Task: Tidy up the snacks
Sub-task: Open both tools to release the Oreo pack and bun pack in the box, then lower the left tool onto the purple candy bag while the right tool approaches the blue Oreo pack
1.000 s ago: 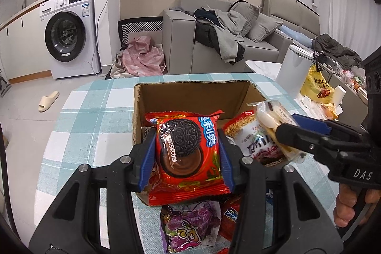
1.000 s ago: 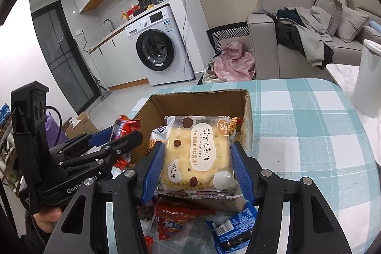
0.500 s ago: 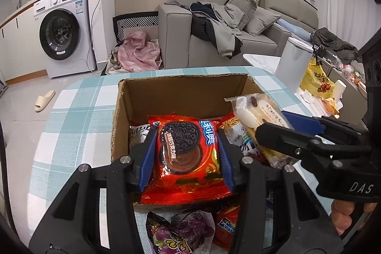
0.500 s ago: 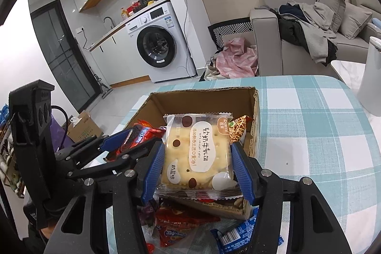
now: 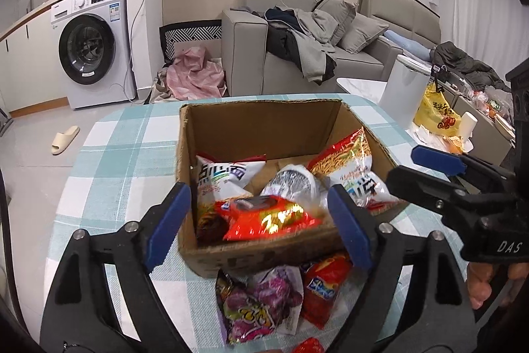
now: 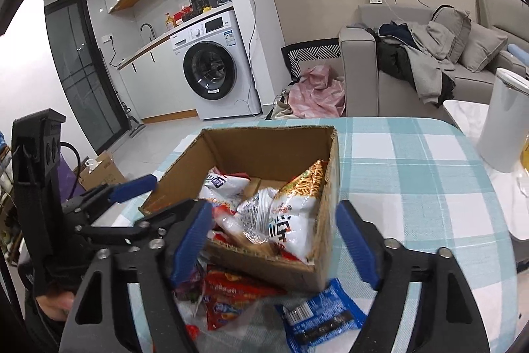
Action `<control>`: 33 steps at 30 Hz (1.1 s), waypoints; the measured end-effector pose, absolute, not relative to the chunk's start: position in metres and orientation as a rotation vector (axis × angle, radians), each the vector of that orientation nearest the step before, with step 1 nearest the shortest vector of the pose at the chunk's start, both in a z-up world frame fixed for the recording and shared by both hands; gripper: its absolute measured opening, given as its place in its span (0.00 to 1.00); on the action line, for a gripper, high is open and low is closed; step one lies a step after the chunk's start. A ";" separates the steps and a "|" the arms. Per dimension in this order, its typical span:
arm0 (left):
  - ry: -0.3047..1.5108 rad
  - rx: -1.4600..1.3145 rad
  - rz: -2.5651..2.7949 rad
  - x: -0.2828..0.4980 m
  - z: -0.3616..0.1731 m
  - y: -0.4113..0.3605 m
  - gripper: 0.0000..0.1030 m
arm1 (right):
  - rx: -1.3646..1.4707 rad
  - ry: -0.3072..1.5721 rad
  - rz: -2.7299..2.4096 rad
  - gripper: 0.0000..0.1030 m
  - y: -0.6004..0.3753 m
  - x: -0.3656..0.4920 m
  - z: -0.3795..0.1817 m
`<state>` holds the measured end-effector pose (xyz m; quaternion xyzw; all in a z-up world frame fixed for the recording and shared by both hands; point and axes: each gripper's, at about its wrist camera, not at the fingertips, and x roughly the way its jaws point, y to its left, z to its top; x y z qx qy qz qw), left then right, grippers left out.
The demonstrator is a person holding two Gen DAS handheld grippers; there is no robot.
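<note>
Snacks still loose lie at the counter's near edge, outside the cardboard box [image 5: 264,128]. Left wrist view: the purple packet [image 5: 261,300] sits just below the left hand-held gripper [image 5: 254,220], whose empty jaws are opening. Right wrist view: the blue packet [image 6: 324,316], long axis crosswise, lies under the right hand-held gripper [image 6: 274,240], also opening, empty.

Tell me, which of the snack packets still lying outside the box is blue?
The blue packet with a barcode, on the tablecloth just before the cardboard box. The other loose ones are a red packet and a purple packet.
</note>
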<state>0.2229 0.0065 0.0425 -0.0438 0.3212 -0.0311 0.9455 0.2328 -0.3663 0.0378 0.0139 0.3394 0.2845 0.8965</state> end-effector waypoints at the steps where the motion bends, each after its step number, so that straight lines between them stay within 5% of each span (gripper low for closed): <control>1: 0.659 -0.087 -0.058 0.219 0.043 0.008 0.85 | 0.029 0.706 0.596 0.89 -0.368 0.229 0.037; 4: 0.649 -0.084 -0.032 0.202 0.044 0.012 0.99 | 0.032 0.712 0.618 0.97 -0.373 0.218 0.034; 33: 0.654 -0.057 -0.010 0.096 0.032 0.015 0.99 | -0.053 0.718 0.615 1.00 -0.393 0.154 0.015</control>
